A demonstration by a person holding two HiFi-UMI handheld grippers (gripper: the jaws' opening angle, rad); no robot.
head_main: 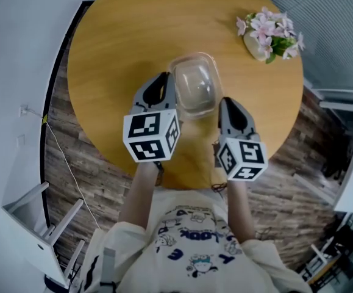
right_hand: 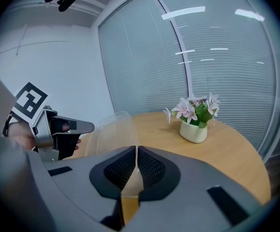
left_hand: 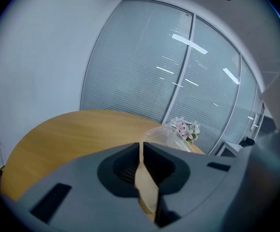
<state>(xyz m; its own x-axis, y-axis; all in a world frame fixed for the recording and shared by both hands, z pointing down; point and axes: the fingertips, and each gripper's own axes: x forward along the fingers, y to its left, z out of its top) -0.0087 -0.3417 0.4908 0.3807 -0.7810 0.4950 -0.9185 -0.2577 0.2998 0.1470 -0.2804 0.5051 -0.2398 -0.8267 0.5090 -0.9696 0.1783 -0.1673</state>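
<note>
A clear plastic container (head_main: 194, 89) hangs over the round wooden table (head_main: 115, 47), held between both grippers. My left gripper (head_main: 166, 83) is shut on its left rim, and the right gripper (head_main: 224, 104) is shut on its right rim. In the left gripper view the gripper (left_hand: 140, 146) pinches a thin clear edge, and the container (left_hand: 168, 133) bulges just beyond. In the right gripper view the gripper (right_hand: 137, 151) also clamps a thin clear rim of the container (right_hand: 110, 132). The left gripper (right_hand: 57, 129) shows beyond it.
A small white pot of pink flowers (head_main: 269, 34) stands at the table's far right, also the flowers (right_hand: 194, 117) in the right gripper view. A white chair (head_main: 36, 231) stands on the wood floor at lower left. Glass walls with blinds (left_hand: 154, 66) ring the table.
</note>
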